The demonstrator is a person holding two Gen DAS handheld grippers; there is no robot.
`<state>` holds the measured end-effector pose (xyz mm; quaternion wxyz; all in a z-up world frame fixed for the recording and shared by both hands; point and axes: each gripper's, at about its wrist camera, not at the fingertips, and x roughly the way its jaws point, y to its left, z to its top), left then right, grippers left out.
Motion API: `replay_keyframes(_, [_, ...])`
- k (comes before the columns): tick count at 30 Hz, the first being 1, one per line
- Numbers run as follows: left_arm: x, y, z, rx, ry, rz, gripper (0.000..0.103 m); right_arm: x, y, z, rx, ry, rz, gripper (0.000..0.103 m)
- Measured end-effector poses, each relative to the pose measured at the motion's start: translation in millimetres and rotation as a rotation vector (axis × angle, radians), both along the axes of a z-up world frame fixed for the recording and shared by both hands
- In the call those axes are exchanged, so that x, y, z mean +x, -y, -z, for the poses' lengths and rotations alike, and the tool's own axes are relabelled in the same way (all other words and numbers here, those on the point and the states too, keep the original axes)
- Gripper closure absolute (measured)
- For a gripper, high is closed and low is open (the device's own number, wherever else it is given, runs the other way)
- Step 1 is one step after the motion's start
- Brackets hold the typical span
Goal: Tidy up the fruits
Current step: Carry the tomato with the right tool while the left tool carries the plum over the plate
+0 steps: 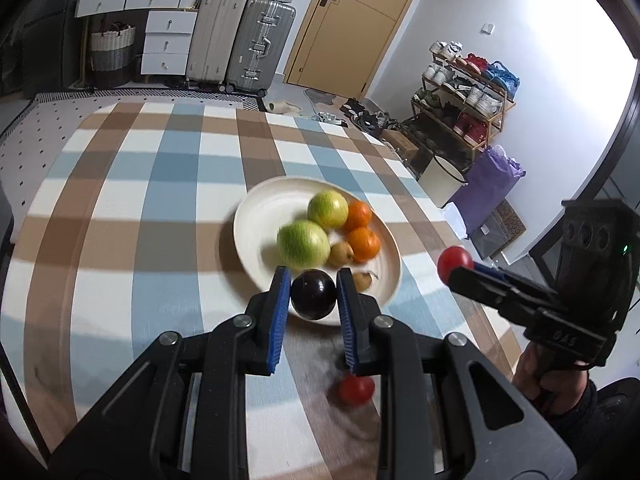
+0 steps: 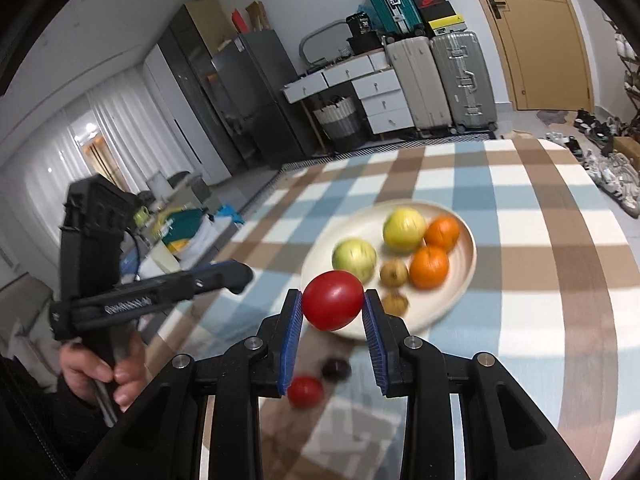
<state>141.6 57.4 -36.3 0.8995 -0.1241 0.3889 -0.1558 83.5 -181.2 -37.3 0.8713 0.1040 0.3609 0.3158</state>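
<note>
Left gripper: your left gripper [image 1: 310,290] pointed forward and down at the near edge of the plate, clenched on a dark plum [image 1: 313,295] between its blue pads [image 1: 279,312].
Right gripper: your right gripper [image 2: 333,304] was raised above the table, grasping a red tomato [image 2: 333,300]; from the left wrist view it reached in from the right, your hand [image 1: 536,368] on its handle.
Left hand: your hand [image 2: 100,372] was wrapped round the left gripper's handle at the table's left side.
Plate: the cream plate [image 1: 256,216] sat on the checked tablecloth [image 1: 120,208], holding two green apples [image 1: 303,245], two oranges [image 1: 363,243] and two small brownish fruits [image 2: 394,273].
Still on the cloth: a second tomato [image 2: 305,391] and a second dark plum [image 2: 336,369] lay close together near you, off the plate.
</note>
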Motion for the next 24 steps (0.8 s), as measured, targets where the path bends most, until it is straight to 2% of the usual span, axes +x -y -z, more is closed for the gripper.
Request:
replay_keyframes(6, [56,5,-2,0.011,-0.021,0.018,0.082,46,-5,-9,0.042,-0.021,-0.019,0.072])
replay_keyframes(13, [102,10,5,0.015,-0.045,0.045,0.082,95,-15,-8,0.028,-0.043,-0.033,0.072])
replay_keyframes(24, [145,24,25,0.047,-0.077,0.080,0.082,148,-28,11,-0.007,-0.097,-0.058,0.072])
